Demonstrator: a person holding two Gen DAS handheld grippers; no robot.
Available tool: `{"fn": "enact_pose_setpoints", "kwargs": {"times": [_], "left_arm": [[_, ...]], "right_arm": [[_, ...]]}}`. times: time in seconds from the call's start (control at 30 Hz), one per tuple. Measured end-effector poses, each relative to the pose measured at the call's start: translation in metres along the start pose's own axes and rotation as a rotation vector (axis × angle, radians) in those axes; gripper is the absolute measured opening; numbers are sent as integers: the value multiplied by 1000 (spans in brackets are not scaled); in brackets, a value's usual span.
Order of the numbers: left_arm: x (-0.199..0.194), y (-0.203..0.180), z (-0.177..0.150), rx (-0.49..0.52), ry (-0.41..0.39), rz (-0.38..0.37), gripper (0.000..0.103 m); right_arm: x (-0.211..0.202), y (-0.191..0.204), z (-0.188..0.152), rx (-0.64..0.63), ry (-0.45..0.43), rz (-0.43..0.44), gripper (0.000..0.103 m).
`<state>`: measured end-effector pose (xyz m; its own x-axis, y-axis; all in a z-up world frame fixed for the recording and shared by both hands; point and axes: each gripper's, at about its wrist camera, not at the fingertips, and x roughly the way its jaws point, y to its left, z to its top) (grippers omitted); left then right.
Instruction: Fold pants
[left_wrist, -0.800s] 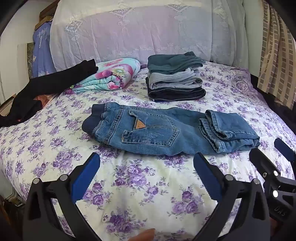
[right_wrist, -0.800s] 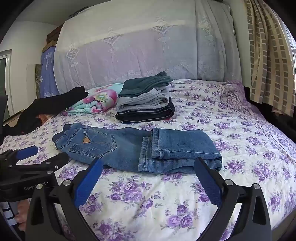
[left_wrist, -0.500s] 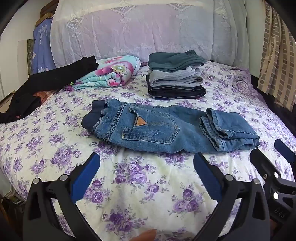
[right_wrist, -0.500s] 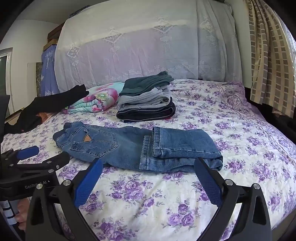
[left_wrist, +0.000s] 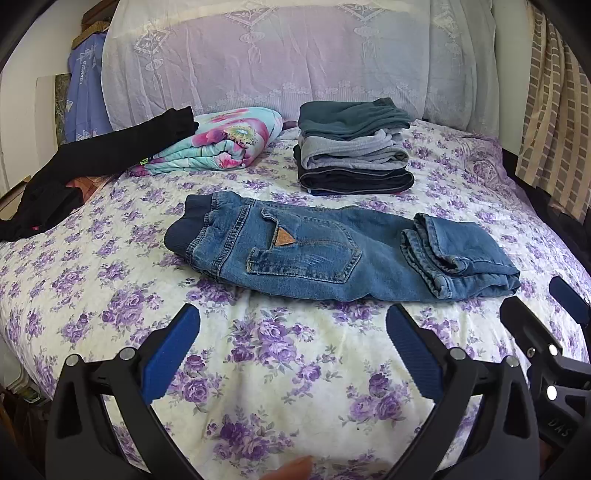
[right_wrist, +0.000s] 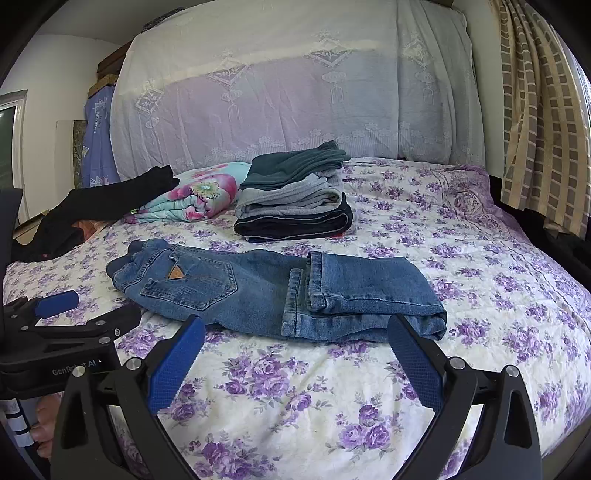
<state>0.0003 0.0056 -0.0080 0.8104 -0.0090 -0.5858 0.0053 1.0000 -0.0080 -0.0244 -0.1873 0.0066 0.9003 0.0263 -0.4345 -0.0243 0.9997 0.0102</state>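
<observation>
- The blue jeans (left_wrist: 332, 254) lie flat on the bedspread (left_wrist: 280, 369), just ahead of both my claws; the leg ends are folded back over the legs, and the waistband points to the left.
- In the right wrist view the folded leg part (right_wrist: 365, 291) lies directly in front of my right claw (right_wrist: 295, 347), close to its fingertips but not touching.
- My right claw is spread wide and holds nothing.
- My left claw (left_wrist: 291, 336) is also spread wide and empty; the back pocket with the brown triangle patch (left_wrist: 283, 236) is ahead of it.
- Behind the jeans, farther from the claws, stands a stack of folded clothes (left_wrist: 354, 162).
- To the far left of it I see a folded floral blanket (left_wrist: 221, 144) with a black garment (left_wrist: 92, 158) resting partly on it.
</observation>
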Motion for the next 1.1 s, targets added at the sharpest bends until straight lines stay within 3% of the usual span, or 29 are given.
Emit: {"fn": "enact_pose_setpoints", "kwargs": {"times": [1.1], "left_arm": [[1,1,0,0,3,-2,99]], "right_arm": [[-1,0,1,0,-3,-1,100]]}}
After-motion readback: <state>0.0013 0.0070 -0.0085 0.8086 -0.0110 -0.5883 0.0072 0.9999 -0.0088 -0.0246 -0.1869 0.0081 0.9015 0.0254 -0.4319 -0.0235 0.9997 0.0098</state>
